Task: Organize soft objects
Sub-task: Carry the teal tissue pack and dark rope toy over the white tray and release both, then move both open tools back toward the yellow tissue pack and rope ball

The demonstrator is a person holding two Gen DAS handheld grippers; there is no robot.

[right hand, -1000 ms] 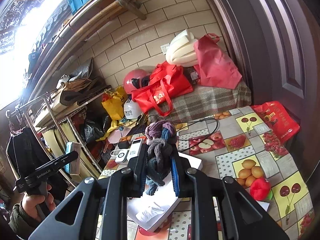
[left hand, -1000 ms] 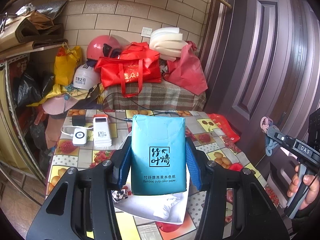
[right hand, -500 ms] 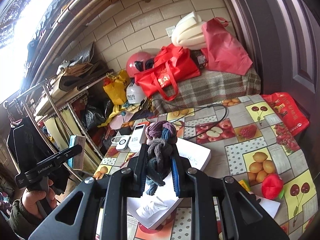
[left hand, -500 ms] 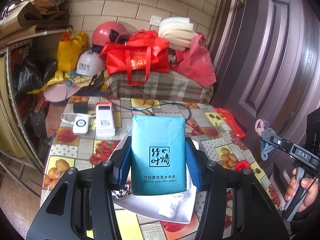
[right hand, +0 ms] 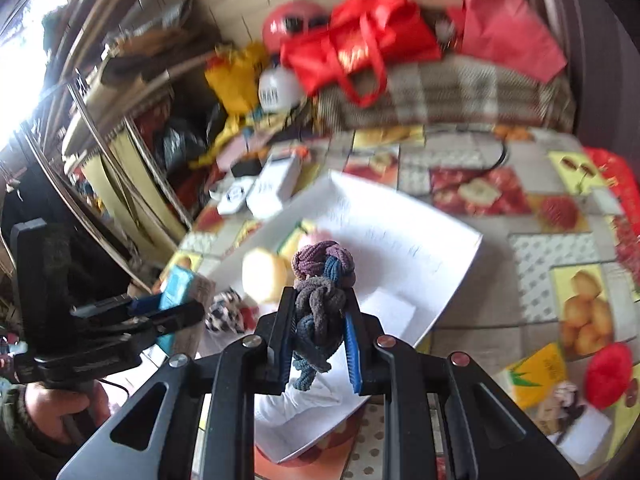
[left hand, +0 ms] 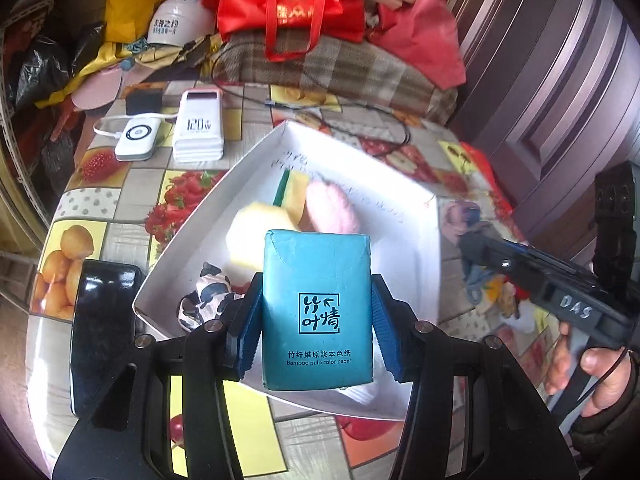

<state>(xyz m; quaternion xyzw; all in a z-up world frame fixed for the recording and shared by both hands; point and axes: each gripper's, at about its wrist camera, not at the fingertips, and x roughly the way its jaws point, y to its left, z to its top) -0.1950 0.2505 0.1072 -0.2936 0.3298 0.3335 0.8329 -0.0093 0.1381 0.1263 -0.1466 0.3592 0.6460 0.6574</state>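
Partly done, by the look of it. Already lying in the white box [left hand: 424, 240]: a yellow sponge [left hand: 256, 228], a pink fluffy thing [left hand: 332, 210] and a black-and-white spotted cloth [left hand: 208, 300]. All three sit close together in the near half of the box.

Two soft things not yet put in. Held up over the near edge of the box: a teal tissue pack [left hand: 318, 312], squeezed from both sides by the left gripper [left hand: 316, 320], blue pads pressing on it. Held up over the box too: a knotted rope ball [right hand: 320, 292] in purple, blue and grey, pinched tight in the right gripper [right hand: 318, 340].

Still left on the bench [right hand: 480, 320], maybe to go in too: a red soft thing [right hand: 608, 374] near the right edge, though too blurry to name.

Next, most likely: lower both, open the jaws, and drop pack and ball into the free space in the box.
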